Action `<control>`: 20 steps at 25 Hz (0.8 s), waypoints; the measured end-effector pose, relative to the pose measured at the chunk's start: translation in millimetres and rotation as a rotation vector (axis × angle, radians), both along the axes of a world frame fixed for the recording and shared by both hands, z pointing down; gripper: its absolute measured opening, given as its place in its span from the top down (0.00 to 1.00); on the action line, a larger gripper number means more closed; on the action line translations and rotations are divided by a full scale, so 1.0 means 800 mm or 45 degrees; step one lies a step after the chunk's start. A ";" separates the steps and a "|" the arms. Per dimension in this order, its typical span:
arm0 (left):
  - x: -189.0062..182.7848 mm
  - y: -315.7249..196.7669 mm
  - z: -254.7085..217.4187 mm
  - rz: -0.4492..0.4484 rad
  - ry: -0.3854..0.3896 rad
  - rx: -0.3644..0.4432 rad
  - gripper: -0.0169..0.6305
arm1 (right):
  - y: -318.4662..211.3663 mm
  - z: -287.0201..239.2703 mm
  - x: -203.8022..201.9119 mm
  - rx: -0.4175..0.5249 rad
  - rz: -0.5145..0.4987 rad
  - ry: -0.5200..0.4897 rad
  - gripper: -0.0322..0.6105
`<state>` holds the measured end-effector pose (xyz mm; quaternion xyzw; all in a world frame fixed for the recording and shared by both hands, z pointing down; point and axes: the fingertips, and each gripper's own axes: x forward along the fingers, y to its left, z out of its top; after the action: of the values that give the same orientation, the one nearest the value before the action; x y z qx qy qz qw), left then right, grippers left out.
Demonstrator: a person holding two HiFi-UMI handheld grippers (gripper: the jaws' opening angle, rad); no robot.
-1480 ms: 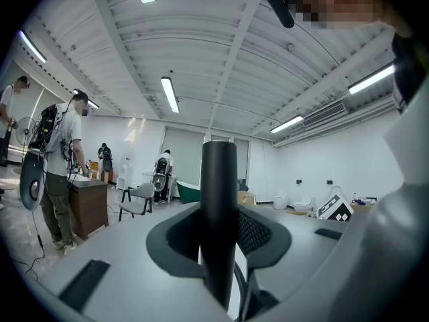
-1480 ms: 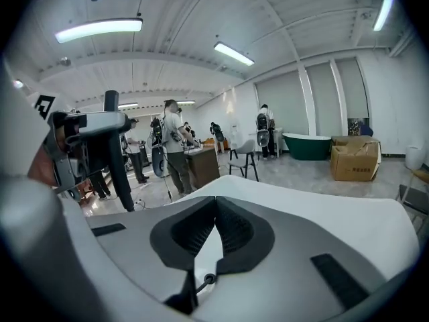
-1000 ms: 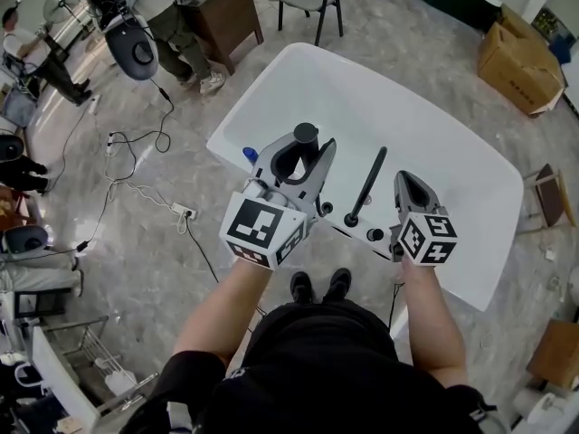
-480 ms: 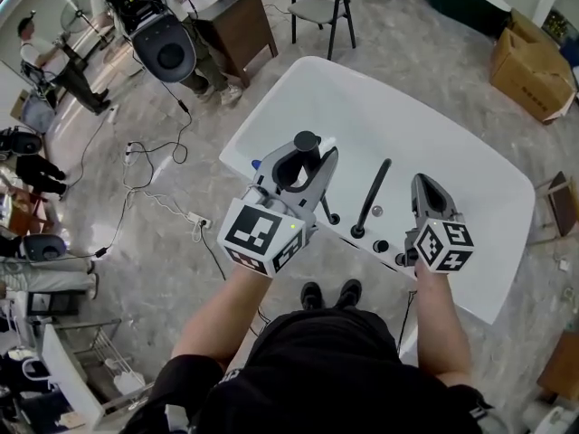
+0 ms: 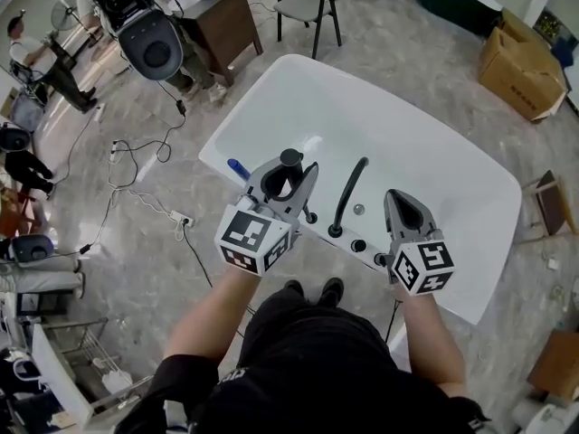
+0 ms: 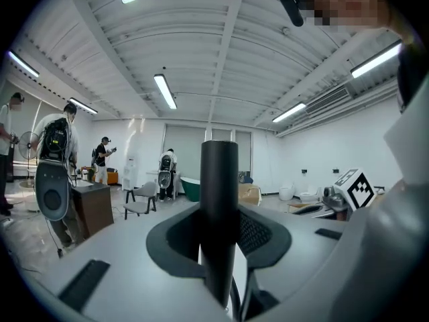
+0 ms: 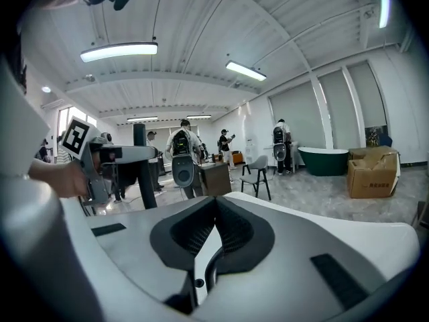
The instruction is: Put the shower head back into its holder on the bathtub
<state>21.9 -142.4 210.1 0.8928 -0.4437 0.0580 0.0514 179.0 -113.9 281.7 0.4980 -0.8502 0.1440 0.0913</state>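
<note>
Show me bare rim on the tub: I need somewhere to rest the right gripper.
Bare: the far rim of the tub and its right end beyond the right gripper. Crowded: the near rim, with spout, knobs and the left gripper holding the shower head.

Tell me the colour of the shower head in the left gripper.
Black. The shower head shows best in the left gripper view.

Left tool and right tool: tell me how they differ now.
The left tool clamps the black shower head upright; the right tool holds nothing. The left tool's jaws stand apart around it; the right tool's jaws are together. Both hover over the near rim of the bathtub.
</note>
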 end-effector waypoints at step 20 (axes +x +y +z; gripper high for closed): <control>-0.001 -0.059 0.269 0.043 -0.065 -0.325 0.79 | -0.065 0.160 -0.017 -0.254 0.053 -0.034 0.93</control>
<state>20.8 -189.5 425.4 0.8846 -0.4187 0.1376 0.1523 165.4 -166.1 409.7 0.5019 -0.8223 0.2366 0.1261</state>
